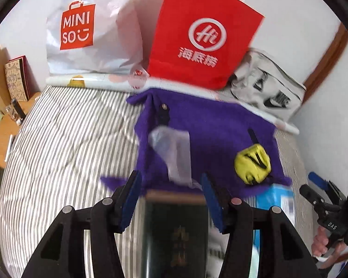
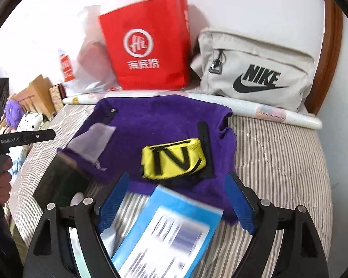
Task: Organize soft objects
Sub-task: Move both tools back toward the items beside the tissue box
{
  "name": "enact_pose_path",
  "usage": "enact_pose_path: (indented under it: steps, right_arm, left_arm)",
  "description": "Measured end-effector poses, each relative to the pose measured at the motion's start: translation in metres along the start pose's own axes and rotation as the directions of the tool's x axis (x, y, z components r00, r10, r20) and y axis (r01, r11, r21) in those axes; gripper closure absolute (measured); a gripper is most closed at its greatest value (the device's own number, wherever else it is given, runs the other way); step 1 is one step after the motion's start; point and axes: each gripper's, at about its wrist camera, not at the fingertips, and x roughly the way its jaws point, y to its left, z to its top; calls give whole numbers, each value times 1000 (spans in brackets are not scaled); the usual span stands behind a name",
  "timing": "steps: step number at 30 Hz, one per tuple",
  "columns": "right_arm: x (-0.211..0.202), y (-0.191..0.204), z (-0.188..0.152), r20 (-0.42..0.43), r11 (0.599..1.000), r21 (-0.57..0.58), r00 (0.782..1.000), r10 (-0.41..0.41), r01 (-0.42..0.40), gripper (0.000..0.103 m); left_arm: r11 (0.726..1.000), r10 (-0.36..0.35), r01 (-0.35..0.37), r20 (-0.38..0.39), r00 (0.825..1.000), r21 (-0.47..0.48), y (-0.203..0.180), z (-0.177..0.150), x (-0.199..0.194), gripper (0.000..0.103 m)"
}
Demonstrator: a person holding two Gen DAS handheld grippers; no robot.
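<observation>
Nothing sorted yet, by the look: L gripper (image 1: 170, 199) wide open w/ nothing held over dark book (image 1: 177, 231), purple towel (image 2: 164, 125) mid-bed carrying clear pouch (image 2: 91, 142) + yellow pouch (image 2: 174, 159), R gripper (image 2: 176, 203) wide open, empty, above blue packet (image 2: 169, 231).

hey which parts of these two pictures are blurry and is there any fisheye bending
Left wrist view: the dark book between the open jaws and the clear pouch are motion-smeared; the Miniso bag stays sharp. Right wrist view: the blue packet is blurred, its label unreadable, while the Nike bag is crisp. Both views bend the bed stripes and darken at the corners.
</observation>
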Motion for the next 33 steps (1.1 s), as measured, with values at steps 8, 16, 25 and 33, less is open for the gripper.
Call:
enact_pose_path:
  steps: [8, 16, 25, 33]
  right_arm:
    - [-36, 24, -48, -33, 996, 45, 996, 77, -75, 19]
    - [-57, 46, -101, -52, 994, 41, 993, 108, -106, 19]
    - [-74, 42, -137, -53, 987, 73, 988, 145, -141, 19]
    - [-70, 25, -153, -72, 983, 122, 987, 144, -135, 19]
  left_arm:
    - [998, 3, -1, -29, 1000, 67, -6, -71, -31, 52]
    - [1000, -7, 8, -132, 991, 10, 8, -144, -24, 51]
    - [996, -35, 20, -187, 982, -83, 3, -175, 4, 41]
    - [989, 149, -150, -144, 978, 5, -27, -160, 28, 32]
